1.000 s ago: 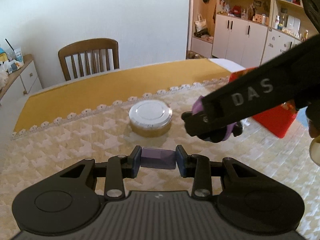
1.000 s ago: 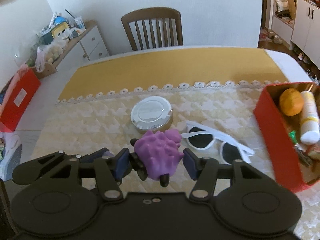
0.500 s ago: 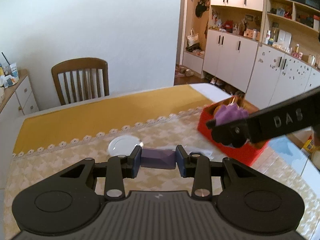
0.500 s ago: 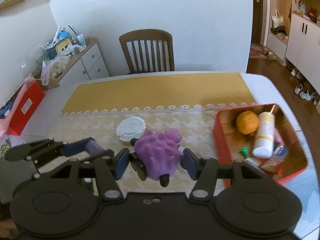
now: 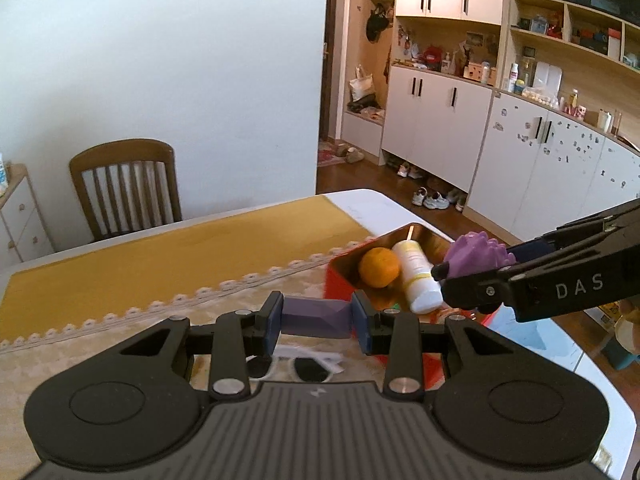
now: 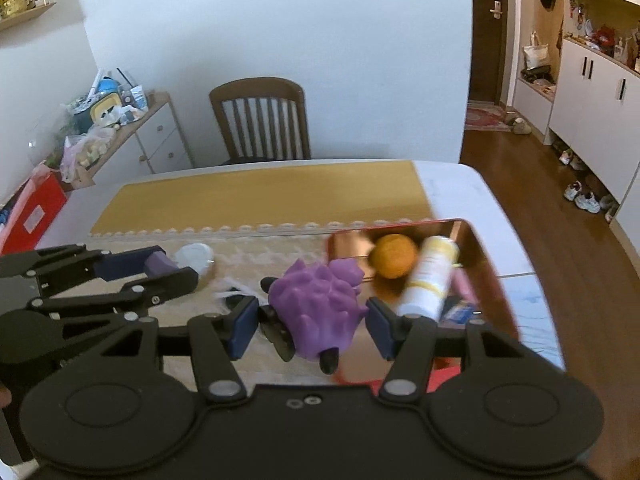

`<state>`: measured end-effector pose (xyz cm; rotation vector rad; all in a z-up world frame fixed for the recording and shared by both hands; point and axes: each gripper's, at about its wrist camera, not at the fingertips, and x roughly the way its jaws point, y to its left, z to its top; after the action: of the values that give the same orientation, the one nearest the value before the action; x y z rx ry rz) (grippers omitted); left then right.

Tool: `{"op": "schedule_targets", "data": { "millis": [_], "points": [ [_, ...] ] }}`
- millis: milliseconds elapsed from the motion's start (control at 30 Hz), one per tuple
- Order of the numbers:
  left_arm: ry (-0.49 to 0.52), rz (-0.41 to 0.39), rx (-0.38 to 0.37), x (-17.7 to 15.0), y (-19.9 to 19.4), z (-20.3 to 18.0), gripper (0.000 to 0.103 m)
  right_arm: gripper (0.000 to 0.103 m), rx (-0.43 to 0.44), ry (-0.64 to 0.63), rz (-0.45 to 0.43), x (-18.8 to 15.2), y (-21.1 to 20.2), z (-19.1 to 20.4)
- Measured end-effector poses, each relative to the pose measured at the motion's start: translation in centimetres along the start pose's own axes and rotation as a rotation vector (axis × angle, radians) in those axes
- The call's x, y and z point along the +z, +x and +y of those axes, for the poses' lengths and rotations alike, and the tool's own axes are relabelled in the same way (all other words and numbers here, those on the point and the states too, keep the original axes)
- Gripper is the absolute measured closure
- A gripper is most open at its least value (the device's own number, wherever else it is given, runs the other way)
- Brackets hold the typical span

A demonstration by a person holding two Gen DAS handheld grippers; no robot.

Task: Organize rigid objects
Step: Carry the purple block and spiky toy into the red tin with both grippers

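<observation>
Right wrist: right claw [image 6: 308,322] grips purple toy [image 6: 318,312] — above red box [image 6: 490,264].

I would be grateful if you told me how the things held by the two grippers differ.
The left gripper clamps a purple block with flat, faceted faces; the right gripper holds a purple toy that is lumpy, with black feet. The block spans the gap between its pads squarely; the toy bulges above and below its pads. The toy hangs at the red box, the block short of it. Both are purple and held off the table.
</observation>
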<state>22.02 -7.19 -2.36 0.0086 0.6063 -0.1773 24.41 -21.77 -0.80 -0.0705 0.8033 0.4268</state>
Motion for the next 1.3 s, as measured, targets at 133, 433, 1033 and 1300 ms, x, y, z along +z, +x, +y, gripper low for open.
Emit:
{"op": "schedule_targets", "data": {
  "millis": [133, 433, 1033, 1300],
  "points": [
    [0.011, 0.017, -0.003, 0.7, 1.8, -2.6, 0.067, 0.045, -0.012, 0.001, 0.007, -0.3, 0.0, -3.2],
    [0.004, 0.081, -0.012, 2.1, 6.7, -6.6, 0.067, 0.045, -0.032, -0.035, 0.019, -0.6, 0.7, -8.9],
    [0.026, 0.248, 0.049, 3.0, 17.8, -9.2, 0.067, 0.045, -0.031, -0.182, 0.126, -0.9, 7.5, -11.3],
    [0.019, 0.308, 0.072, 2.7, 20.0, -9.3, 0.067, 0.045, 0.009, -0.273, 0.171, -1.4, 9.1, -10.7]
  ]
}}
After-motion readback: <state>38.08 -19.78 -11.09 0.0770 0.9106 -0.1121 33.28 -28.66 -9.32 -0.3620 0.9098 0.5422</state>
